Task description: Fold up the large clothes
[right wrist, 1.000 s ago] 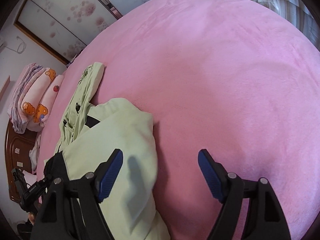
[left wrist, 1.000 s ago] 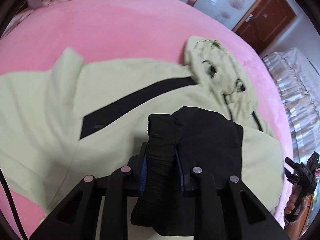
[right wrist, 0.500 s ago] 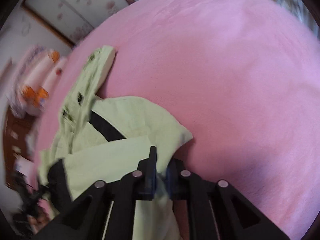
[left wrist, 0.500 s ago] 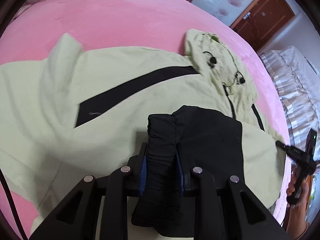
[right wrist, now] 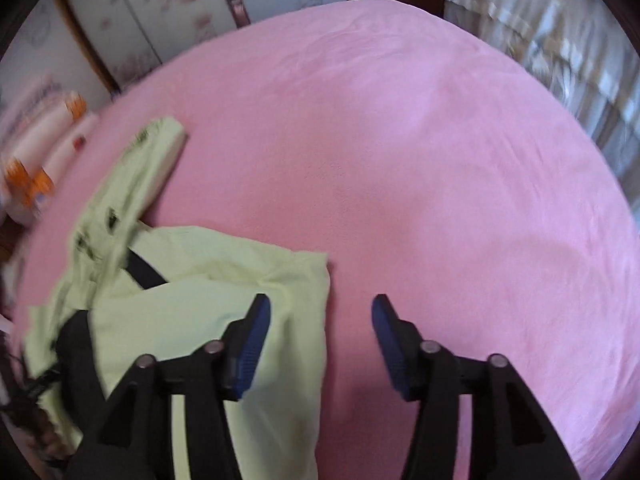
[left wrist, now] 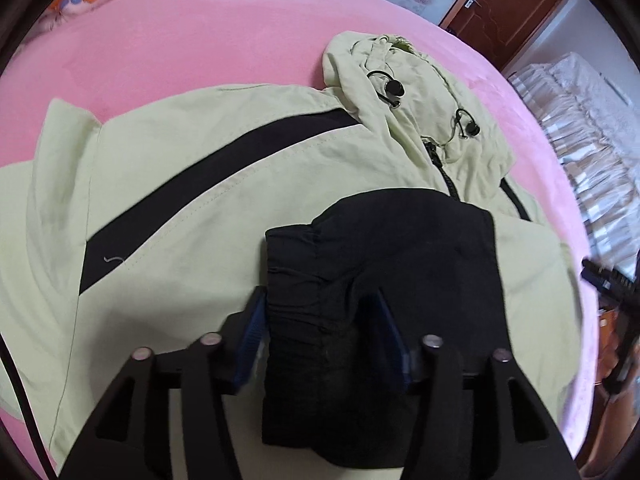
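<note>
The jacket (left wrist: pixel 208 208) lies near the bed's (right wrist: pixel 420 168) left edge. The left gripper (left wrist: pixel 320 320) has just loosened around its black cuff (left wrist: pixel 360 280). The right gripper (right wrist: pixel 320 320), just reopened, holds nothing above open pink bed.

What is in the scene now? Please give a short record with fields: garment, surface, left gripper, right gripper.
garment: light green jacket with black stripe and hood, black cuff folded onto its body
surface: pink bed cover
left gripper: jaws just opened, black cuff between them, pads not pressing
right gripper: jaws just opened, nothing held, over the jacket's edge
</note>
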A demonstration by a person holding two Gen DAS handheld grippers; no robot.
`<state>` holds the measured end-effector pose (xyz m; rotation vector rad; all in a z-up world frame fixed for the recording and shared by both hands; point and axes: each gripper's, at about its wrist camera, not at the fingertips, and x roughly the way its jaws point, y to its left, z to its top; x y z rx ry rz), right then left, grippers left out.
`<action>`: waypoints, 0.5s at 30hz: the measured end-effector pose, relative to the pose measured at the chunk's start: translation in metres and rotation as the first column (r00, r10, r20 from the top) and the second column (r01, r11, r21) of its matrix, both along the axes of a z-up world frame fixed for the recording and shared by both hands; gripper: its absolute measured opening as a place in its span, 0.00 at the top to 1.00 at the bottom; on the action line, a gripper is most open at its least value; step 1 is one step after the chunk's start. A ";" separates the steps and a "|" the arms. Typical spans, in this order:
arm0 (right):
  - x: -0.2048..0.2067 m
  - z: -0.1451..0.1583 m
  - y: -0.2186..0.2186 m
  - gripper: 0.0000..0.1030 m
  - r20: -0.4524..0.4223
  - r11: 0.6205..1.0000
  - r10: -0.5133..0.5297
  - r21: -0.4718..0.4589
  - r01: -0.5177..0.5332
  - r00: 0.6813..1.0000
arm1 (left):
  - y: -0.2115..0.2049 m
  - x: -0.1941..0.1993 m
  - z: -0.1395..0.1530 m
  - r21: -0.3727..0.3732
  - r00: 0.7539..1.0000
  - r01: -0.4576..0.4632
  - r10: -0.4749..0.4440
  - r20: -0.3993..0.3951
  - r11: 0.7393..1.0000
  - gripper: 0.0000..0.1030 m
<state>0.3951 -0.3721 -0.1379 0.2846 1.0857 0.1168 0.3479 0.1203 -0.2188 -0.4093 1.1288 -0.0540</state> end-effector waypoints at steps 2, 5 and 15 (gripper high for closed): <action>-0.023 -0.004 -0.004 0.46 -0.030 0.999 0.023 0.050 -0.021 0.999 | 0.006 -0.003 0.000 -0.019 1.000 -0.020 0.020 -0.006 1.000 0.37; -0.062 -0.015 -0.004 0.46 -0.065 0.995 0.060 0.086 -0.055 0.996 | 0.007 -0.005 -0.001 -0.029 1.000 -0.023 0.022 -0.020 0.999 0.35; -0.121 -0.056 0.007 0.89 -0.091 0.999 0.051 -0.011 -0.053 0.995 | -0.023 -0.022 -0.005 0.164 0.998 0.051 -0.054 0.019 0.985 0.70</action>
